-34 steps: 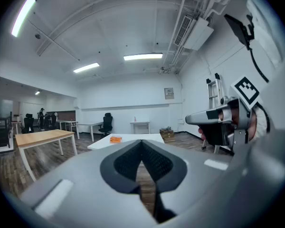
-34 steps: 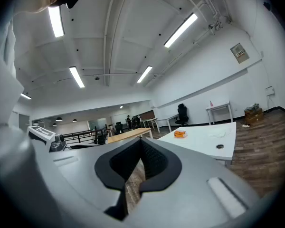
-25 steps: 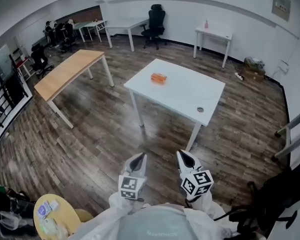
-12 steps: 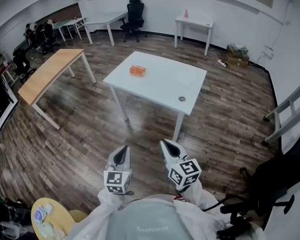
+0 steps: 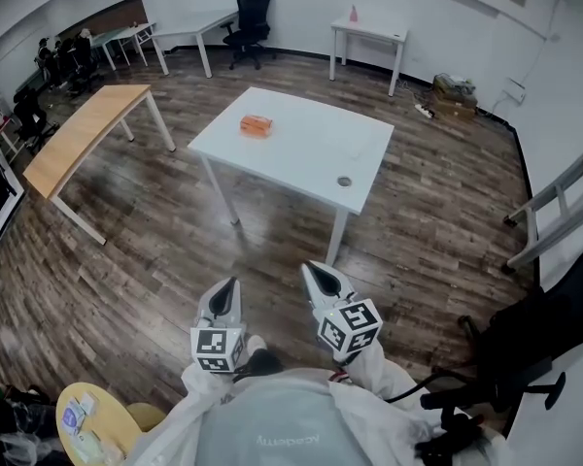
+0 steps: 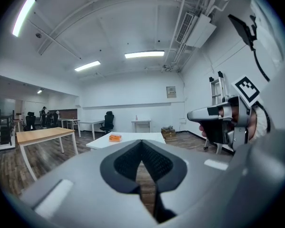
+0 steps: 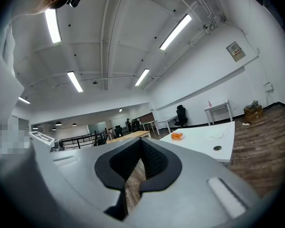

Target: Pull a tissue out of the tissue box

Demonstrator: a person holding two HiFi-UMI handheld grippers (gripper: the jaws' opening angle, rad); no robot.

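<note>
An orange tissue box [image 5: 257, 124] sits near the far left corner of a white table [image 5: 301, 163] in the middle of the room. It is small and far off in the left gripper view [image 6: 115, 137] and in the right gripper view [image 7: 176, 136]. My left gripper [image 5: 223, 295] and right gripper [image 5: 319, 278] are held side by side close to my body, over the wooden floor, well short of the table. Both point toward the table. Each is shut, with nothing between its jaws. My right gripper [image 6: 194, 114] also shows in the left gripper view.
A wooden table [image 5: 78, 144] stands to the left, and white desks [image 5: 369, 33] and an office chair [image 5: 248, 8] line the back wall. A ladder [image 5: 554, 221] and a black chair [image 5: 530, 352] are at the right. A small round table [image 5: 97, 425] is by my left side.
The head view has shifted, so the table and box now lie further left and higher in the frame. Both grippers stay shut and side by side.
</note>
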